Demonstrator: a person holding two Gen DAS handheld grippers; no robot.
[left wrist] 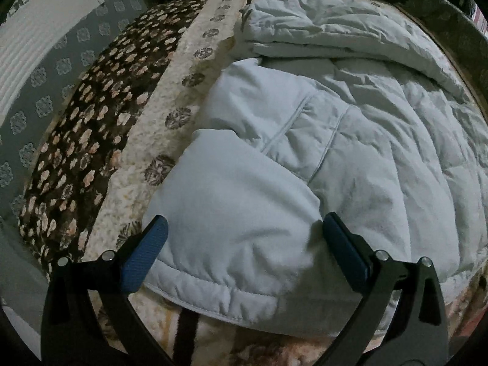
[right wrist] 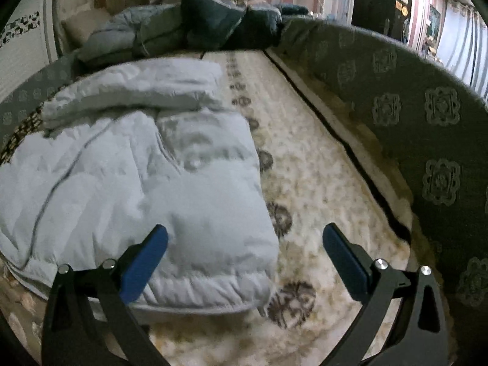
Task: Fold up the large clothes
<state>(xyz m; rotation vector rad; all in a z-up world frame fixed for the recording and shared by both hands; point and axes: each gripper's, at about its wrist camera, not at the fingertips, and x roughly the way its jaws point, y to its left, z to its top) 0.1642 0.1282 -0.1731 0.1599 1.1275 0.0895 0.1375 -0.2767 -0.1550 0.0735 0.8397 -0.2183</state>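
A pale blue-white puffy quilted jacket (left wrist: pixel 320 140) lies spread on a patterned blanket, with one sleeve folded across its near left part. It also shows in the right wrist view (right wrist: pixel 137 167), lying at the left. My left gripper (left wrist: pixel 244 231) is open, its blue pads on either side of the folded sleeve's padded end near the hem, above it. My right gripper (right wrist: pixel 244 238) is open and empty, hovering over the jacket's near right corner and the blanket beside it.
The cream and brown floral blanket (right wrist: pixel 320 183) covers the seat. A grey patterned cushion back (right wrist: pixel 411 122) runs along the right side. Dark teal and grey bedding (right wrist: pixel 198 30) is piled at the far end. A grey patterned cushion (left wrist: pixel 45 91) borders the left side.
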